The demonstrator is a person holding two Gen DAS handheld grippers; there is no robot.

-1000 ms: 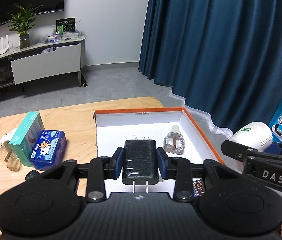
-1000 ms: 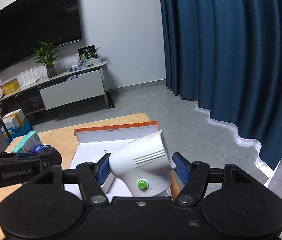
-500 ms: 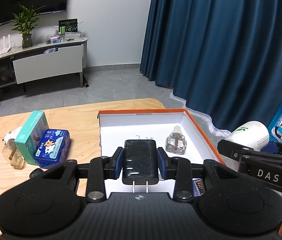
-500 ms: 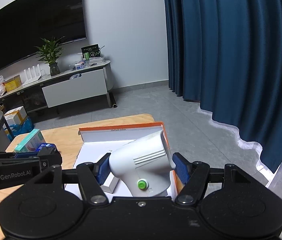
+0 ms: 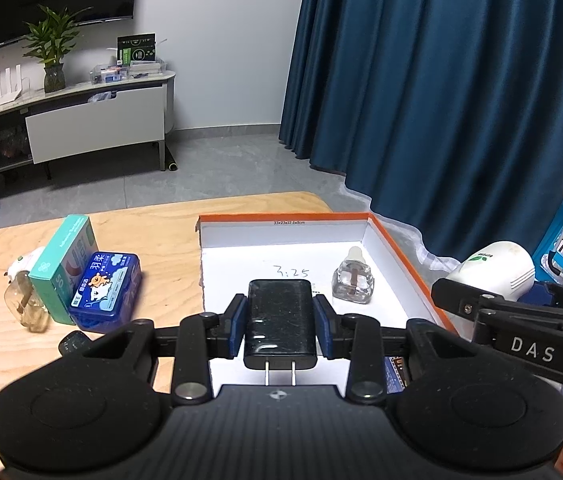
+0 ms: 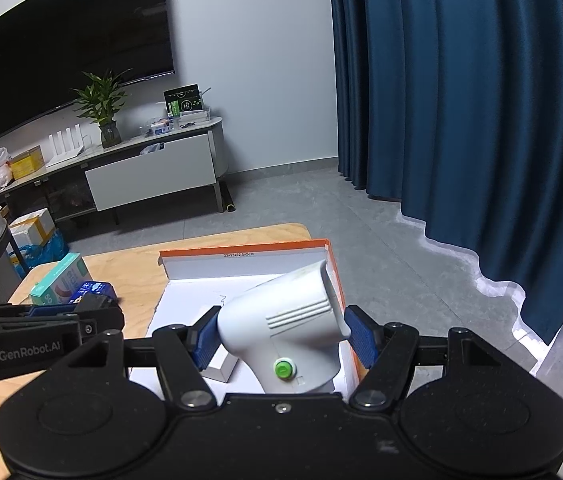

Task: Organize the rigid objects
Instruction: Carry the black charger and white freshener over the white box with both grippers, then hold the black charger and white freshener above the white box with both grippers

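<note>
My left gripper [image 5: 280, 330] is shut on a black plug-in charger [image 5: 280, 326], its two prongs pointing back at the camera, held above the near part of a shallow white box with an orange rim [image 5: 397, 258]. A small clear glass bottle [image 5: 352, 280] stands inside that box at the right. My right gripper [image 6: 281, 338] is shut on a white plug-in device with a green button [image 6: 285, 332], held over the box's right side [image 6: 331, 276]. The same white device [image 5: 495, 266] shows at the right edge of the left wrist view.
On the wooden table [image 5: 161, 236] left of the box lie a teal carton [image 5: 61, 268], a blue tissue pack [image 5: 107, 290] and a brownish glass bottle [image 5: 27, 306]. A small white box [image 6: 221, 364] sits in the box's near corner. A blue curtain [image 5: 441, 100] hangs right; a TV cabinet [image 6: 149, 172] stands behind.
Both views have shifted slightly, the table and box sitting a little further right in the frame. Both grips are unchanged.
</note>
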